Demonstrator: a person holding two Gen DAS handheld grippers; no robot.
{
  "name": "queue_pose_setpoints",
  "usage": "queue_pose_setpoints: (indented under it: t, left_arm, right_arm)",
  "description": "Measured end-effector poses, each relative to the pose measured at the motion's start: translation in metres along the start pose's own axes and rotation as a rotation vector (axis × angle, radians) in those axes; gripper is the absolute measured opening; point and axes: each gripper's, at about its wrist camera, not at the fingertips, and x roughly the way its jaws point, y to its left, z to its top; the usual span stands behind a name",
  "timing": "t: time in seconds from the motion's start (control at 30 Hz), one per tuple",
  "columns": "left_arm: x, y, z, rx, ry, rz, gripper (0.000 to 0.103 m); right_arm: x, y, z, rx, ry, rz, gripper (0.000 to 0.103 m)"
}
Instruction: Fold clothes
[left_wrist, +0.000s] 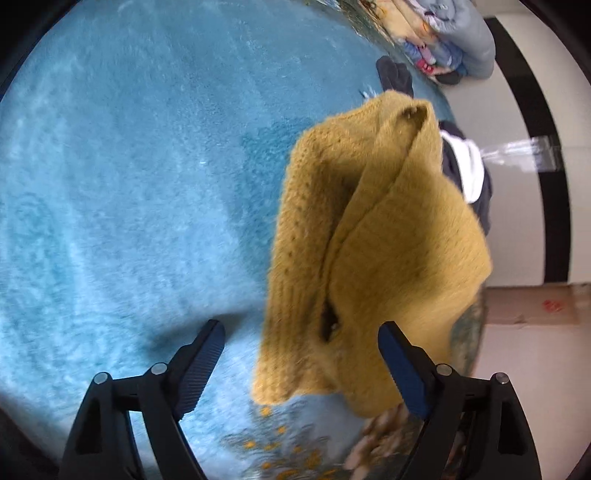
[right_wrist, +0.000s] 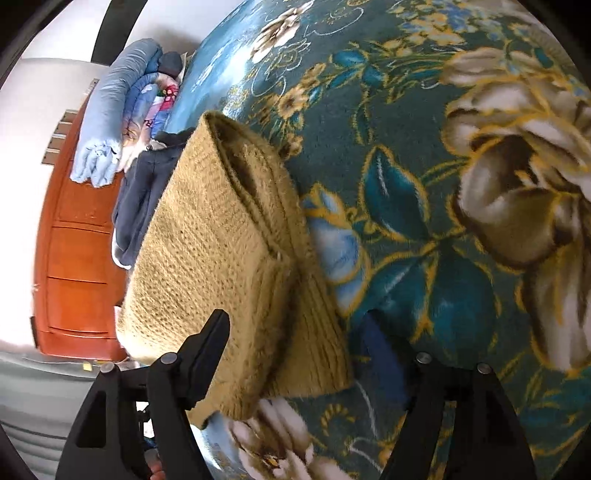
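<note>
A mustard-yellow knitted sweater lies folded into a thick bundle on the blue floral blanket. My left gripper is open, its jaws wide apart, with the near end of the sweater between and just beyond its fingertips. In the right wrist view the same sweater lies folded with its ribbed hem toward me. My right gripper is open, and the sweater's near corner sits between its fingers without being pinched.
A dark navy garment with white lining lies behind the sweater; it also shows in the right wrist view. Rolled blue bedding lies at the blanket's far end. An orange wooden cabinet and white wall stand beyond the bed edge.
</note>
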Motion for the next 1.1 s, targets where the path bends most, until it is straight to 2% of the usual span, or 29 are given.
queue_pose_setpoints:
  t: [0.17,0.2,0.3,0.33,0.37,0.43,0.47,0.5,0.6,0.67,0.77,0.9,0.97,1.03,1.1]
  left_arm:
    - [0.005,-0.009,0.008,0.031,0.023,-0.008,0.085]
    - [0.006,-0.010,0.008,0.035,0.024,0.001,0.081]
    - [0.006,-0.010,0.006,0.024,0.025,0.042,0.066]
    - [0.005,-0.010,0.006,0.019,0.021,0.060,0.058]
    - [0.005,-0.009,0.005,0.014,0.022,0.079,0.053]
    - [0.004,-0.008,0.004,0.002,0.031,0.115,0.031]
    - [0.003,-0.008,0.004,-0.002,0.030,0.127,0.026]
    - [0.000,-0.010,0.004,-0.003,0.026,0.128,0.021]
    - [-0.017,-0.021,0.005,0.018,0.010,0.124,0.018]
    - [-0.037,-0.040,0.016,0.031,-0.006,0.081,0.017]
    - [-0.082,-0.080,0.036,0.084,-0.064,-0.005,0.017]
    - [-0.151,-0.149,0.060,0.229,-0.183,-0.105,0.017]
    - [-0.186,-0.159,0.061,0.281,-0.223,-0.145,0.017]
    - [-0.191,-0.157,0.053,0.292,-0.215,-0.158,0.017]
    - [-0.176,-0.153,0.045,0.259,-0.160,-0.149,0.017]
  right_arm:
    - [0.005,-0.001,0.007,0.014,0.015,0.060,0.077]
    - [0.006,0.001,0.008,0.006,0.019,0.064,0.075]
    - [0.009,0.004,0.007,-0.003,0.040,0.053,0.057]
    - [0.009,0.004,0.006,-0.007,0.045,0.041,0.050]
    - [0.011,0.005,0.006,-0.005,0.051,0.040,0.047]
    - [0.015,0.008,0.005,-0.001,0.061,0.039,0.042]
    - [0.017,0.009,0.005,0.000,0.066,0.036,0.040]
    - [0.017,0.012,0.005,-0.001,0.071,0.026,0.029]
    - [0.015,0.023,0.005,-0.004,0.072,0.015,0.022]
    - [0.007,0.039,0.009,-0.019,0.060,0.042,0.020]
    - [-0.018,0.076,0.021,-0.055,0.031,0.126,0.019]
    - [-0.076,0.136,0.039,-0.155,-0.063,0.277,0.019]
    - [-0.105,0.155,0.040,-0.207,-0.114,0.334,0.019]
    - [-0.130,0.167,0.036,-0.254,-0.156,0.377,0.019]
    - [-0.137,0.160,0.026,-0.246,-0.146,0.373,0.019]
